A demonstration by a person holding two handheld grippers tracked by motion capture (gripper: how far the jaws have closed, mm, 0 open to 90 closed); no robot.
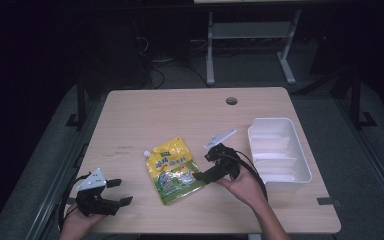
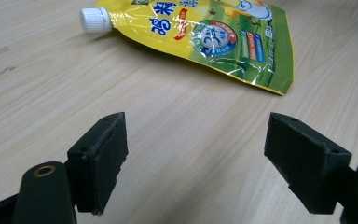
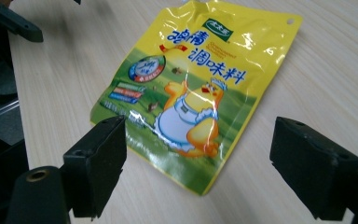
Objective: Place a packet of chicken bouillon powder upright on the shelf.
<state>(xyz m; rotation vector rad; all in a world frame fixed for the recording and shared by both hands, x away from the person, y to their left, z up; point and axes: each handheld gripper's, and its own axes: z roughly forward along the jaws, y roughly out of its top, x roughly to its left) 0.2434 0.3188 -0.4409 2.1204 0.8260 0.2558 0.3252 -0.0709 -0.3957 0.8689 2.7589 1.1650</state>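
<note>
The right hand-held gripper point(image 1: 206, 167), jaws spread wide, hovers at the yellow pouch point(image 1: 173, 169) lying mid-desk point(image 1: 180, 110); the left hand-held gripper point(image 1: 117, 192) waits well apart, also wide. Left gripper view: the pouch point(image 2: 214, 39) lies ahead. Right gripper view: its corner sits between the jaws.

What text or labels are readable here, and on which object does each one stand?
"鸡精调味料": large blue characters on the front of the yellow pouch.
"太太乐": probably the white characters on the pouch's small green logo, hard to read.
The round badge and the small coloured labels on the pouch are too small to read.
</note>
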